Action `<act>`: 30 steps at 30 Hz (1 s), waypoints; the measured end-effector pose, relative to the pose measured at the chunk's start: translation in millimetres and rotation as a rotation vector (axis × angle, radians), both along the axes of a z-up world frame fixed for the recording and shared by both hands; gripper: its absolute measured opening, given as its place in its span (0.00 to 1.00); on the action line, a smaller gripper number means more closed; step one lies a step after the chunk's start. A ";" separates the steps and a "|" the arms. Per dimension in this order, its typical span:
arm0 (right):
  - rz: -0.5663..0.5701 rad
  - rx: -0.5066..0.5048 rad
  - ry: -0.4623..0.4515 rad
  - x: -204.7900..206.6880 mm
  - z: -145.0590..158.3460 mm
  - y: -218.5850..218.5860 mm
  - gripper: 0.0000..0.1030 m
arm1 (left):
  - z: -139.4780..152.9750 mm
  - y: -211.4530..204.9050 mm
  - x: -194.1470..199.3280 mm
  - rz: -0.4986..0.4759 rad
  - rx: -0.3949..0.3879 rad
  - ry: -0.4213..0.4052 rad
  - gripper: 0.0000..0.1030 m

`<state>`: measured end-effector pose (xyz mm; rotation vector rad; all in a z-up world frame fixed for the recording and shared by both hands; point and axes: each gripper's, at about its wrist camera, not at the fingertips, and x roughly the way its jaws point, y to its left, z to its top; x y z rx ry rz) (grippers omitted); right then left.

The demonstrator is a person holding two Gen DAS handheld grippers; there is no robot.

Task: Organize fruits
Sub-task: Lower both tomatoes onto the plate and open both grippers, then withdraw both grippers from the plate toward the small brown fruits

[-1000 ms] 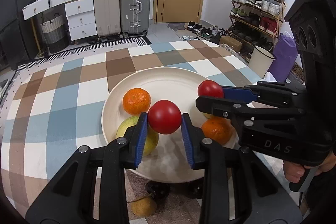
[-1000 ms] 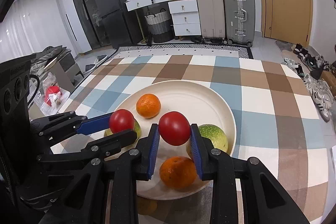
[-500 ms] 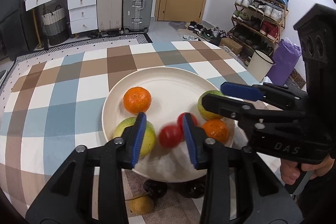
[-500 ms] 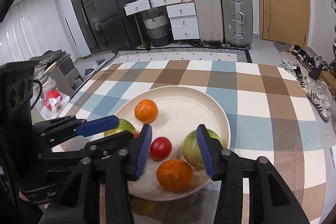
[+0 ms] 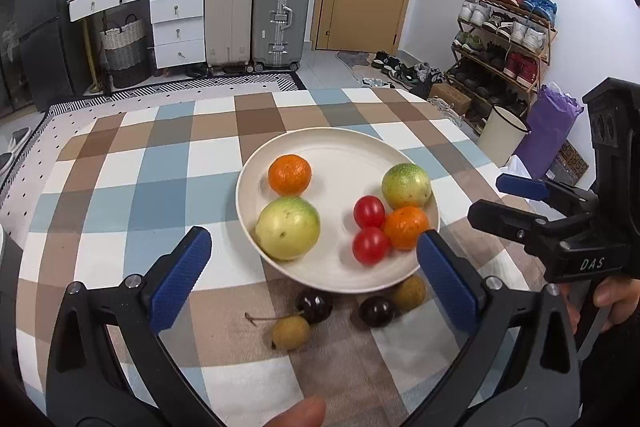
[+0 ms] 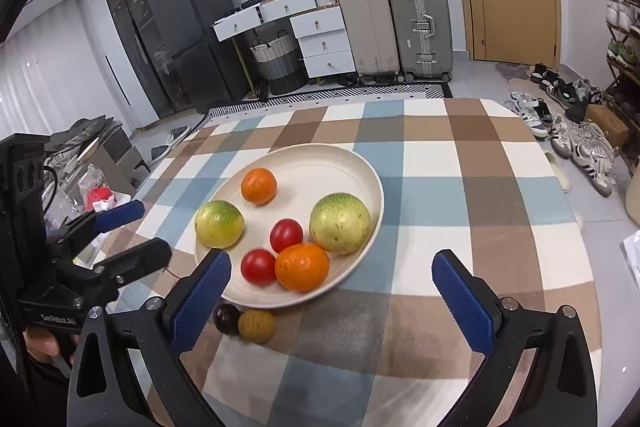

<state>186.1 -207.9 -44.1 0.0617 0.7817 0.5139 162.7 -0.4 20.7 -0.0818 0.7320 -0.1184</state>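
A cream plate point(image 5: 344, 143) point(image 6: 320, 155) on the checked tablecloth holds two oranges point(image 5: 289, 174) point(image 5: 405, 227), two green-yellow round fruits point(image 5: 287, 227) point(image 5: 405, 185) and two red tomatoes point(image 5: 369, 211) point(image 5: 369, 245). In front of the plate lie two dark cherries point(image 5: 314, 303) point(image 5: 376, 310) and two tan longans point(image 5: 290, 332) point(image 5: 409, 291). My left gripper point(image 5: 314, 269) is open and empty, near the plate's front edge. My right gripper point(image 6: 332, 293) is open and empty, just right of it; it also shows in the left wrist view point(image 5: 508, 201).
The table's edges fall off at the left, right and far sides. Beyond stand suitcases point(image 5: 256, 15), white drawers point(image 5: 176, 27), a shoe rack point(image 5: 504, 39) and a white bin point(image 5: 500, 135). A thumb tip point(image 5: 296, 411) shows at the bottom.
Both grippers have opened and dropped their red tomatoes onto the plate, then pulled back toward me. The tomatoes now rest beside the near orange.
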 end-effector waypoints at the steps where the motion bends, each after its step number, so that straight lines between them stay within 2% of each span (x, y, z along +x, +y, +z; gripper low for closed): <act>1: -0.001 -0.001 0.000 -3.0 0.2 -1.4 0.99 | 0.5 0.9 -3.2 0.001 0.000 0.001 0.99; 15: 0.017 -0.010 0.059 -31.9 -13.0 2.8 1.00 | -8.2 18.9 -43.4 0.054 -0.008 0.034 0.99; 30: 0.083 -0.079 0.130 -42.2 -44.2 25.3 0.99 | -44.1 21.2 -47.3 0.067 -0.017 0.112 0.99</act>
